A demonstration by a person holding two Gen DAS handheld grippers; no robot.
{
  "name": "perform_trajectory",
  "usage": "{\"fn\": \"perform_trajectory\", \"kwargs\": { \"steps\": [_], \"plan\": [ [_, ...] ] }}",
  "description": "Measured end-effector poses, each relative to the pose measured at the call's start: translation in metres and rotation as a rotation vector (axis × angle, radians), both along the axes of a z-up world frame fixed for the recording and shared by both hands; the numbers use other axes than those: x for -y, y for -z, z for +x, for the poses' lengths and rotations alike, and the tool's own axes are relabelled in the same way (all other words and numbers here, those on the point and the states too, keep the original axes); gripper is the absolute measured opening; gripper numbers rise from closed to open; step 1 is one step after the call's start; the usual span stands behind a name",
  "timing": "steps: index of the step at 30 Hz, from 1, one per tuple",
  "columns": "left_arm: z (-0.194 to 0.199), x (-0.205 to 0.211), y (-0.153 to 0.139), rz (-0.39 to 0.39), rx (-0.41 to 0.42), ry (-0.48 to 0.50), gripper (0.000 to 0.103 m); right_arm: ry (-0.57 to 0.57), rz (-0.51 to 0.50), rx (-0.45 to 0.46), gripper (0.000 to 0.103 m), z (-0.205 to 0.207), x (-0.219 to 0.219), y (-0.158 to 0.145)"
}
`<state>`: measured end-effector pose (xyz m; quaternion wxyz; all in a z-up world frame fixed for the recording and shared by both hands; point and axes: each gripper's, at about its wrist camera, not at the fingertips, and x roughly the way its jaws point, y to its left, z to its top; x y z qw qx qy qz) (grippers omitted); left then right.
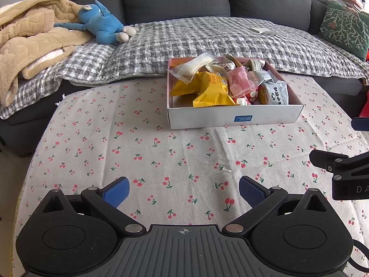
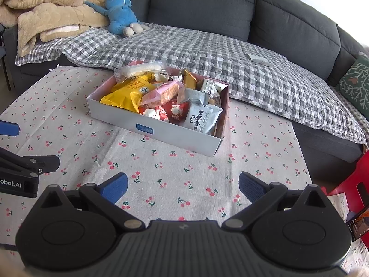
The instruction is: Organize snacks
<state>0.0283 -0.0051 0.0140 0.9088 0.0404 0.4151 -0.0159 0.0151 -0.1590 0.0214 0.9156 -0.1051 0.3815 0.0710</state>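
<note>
**Trainee:** What did you have on screen at that moment?

**Operator:** I had the left gripper (image 1: 184,192) and the right gripper (image 2: 183,188) both low over the cherry-print tablecloth (image 1: 143,152), jaws spread wide, nothing between the blue pads on either one. The white cardboard box (image 1: 230,116) stood at 12 o'clock from the left gripper, well apart, and at 11 o'clock from the right one.

**Trainee:** And the snacks?

**Operator:** All inside the box, heaped loosely: yellow packets (image 1: 212,92) at the near left, a pink-wrapped bar (image 2: 161,94) on top, a grey-and-white pouch (image 2: 199,117) at the near right. A white wrapped roll (image 1: 196,65) overhung the far-left rim. I saw no packet on the cloth.

**Trainee:** So was the job done?

**Operator:** I could not settle that. The scene fitted snacks already gathered, or a heap waiting to be sorted.

**Trainee:** How should any pick there be done?

**Operator:** My judgement: descend from above, clear the near wall, pinch one wrapper's crimped edge, close gently. The foil looked slippery, and a side push would likely shift the light box.
</note>
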Motion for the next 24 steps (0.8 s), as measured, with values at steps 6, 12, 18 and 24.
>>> {"fn": "perform_trajectory", "kwargs": {
  "steps": [6, 12, 18, 24],
  "plan": [
    [0.0006, -0.0002, 0.0011, -0.009, -0.012, -0.005, 0.102, 0.0, 0.0, -0.001, 0.103, 0.0004, -0.0002, -0.0003],
    [0.0008, -0.0006, 0.0013, -0.001, -0.01, -0.011, 0.102, 0.0, -0.001, -0.001, 0.103, 0.0003, 0.0003, 0.0002],
    [0.0013, -0.0007, 0.002, 0.001, -0.014, -0.015, 0.102, 0.003, -0.004, -0.006, 0.103, 0.0001, 0.0014, 0.002],
    [0.0013, -0.0005, 0.0049, -0.012, -0.021, -0.002, 0.102, 0.014, 0.005, -0.016, 0.103, 0.0016, 0.0023, 0.0042]
  ]
}}
